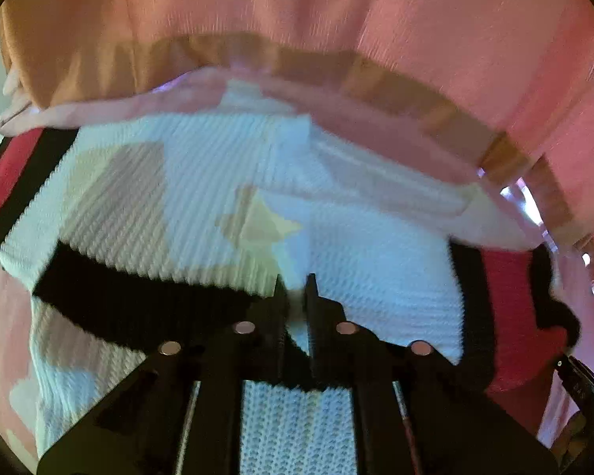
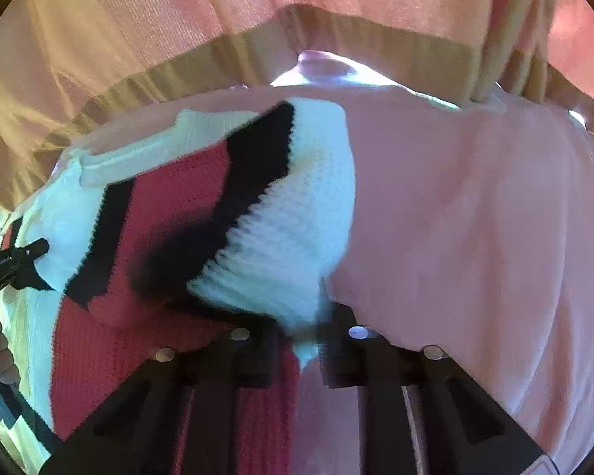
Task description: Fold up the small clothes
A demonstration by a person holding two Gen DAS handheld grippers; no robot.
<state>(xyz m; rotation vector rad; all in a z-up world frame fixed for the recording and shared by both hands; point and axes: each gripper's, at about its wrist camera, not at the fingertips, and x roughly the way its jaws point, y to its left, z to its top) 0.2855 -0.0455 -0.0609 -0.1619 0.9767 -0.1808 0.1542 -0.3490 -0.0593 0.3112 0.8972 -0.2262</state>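
Left wrist and right wrist views: both grippers' jaws pinch the knitted sweater (image 1: 217, 182).

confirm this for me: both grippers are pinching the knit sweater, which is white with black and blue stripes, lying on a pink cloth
Not quite: the stripes on the knit sweater are black and red, not blue, as the right wrist view shows. The rest holds: the left gripper and right gripper both pinch it, and it lies on the pink cloth.
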